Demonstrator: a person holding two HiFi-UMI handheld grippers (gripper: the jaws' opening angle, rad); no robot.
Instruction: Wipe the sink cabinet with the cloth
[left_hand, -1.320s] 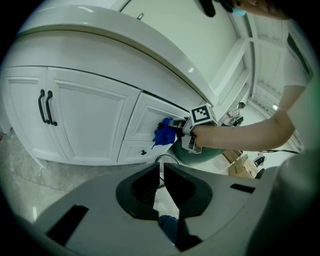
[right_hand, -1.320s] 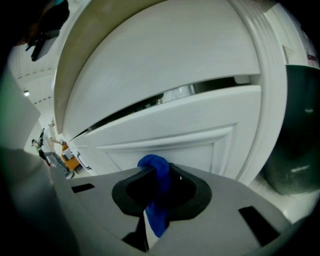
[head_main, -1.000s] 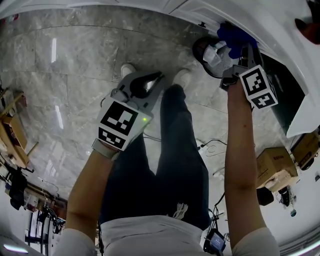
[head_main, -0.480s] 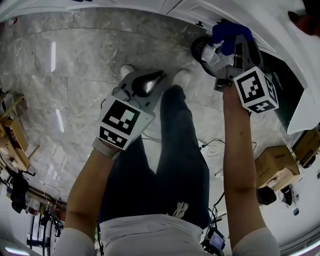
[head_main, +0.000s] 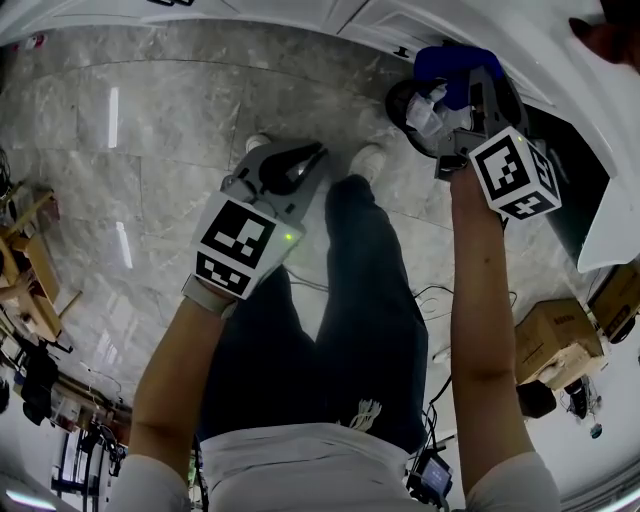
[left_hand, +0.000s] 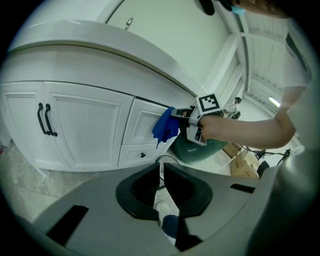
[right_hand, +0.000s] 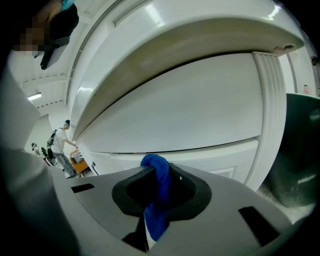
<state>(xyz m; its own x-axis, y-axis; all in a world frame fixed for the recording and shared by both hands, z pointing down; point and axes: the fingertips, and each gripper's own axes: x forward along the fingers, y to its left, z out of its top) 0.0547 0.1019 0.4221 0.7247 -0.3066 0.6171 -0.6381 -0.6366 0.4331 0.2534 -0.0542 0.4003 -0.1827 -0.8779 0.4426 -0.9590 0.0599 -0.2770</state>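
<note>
Upper right, the right gripper (head_main: 462, 85), clamped on the blue cloth (head_main: 455, 62), holds it close to the sink cabinet (right_hand: 190, 115); wiping seems underway and needs firm sweeping contact next, while the left gripper (head_main: 290, 165) idles, jaws together, empty.

light: bright, even | glare: streaks on floor (head_main: 110, 105) | edges: fisheye-warped, dark vignette
</note>
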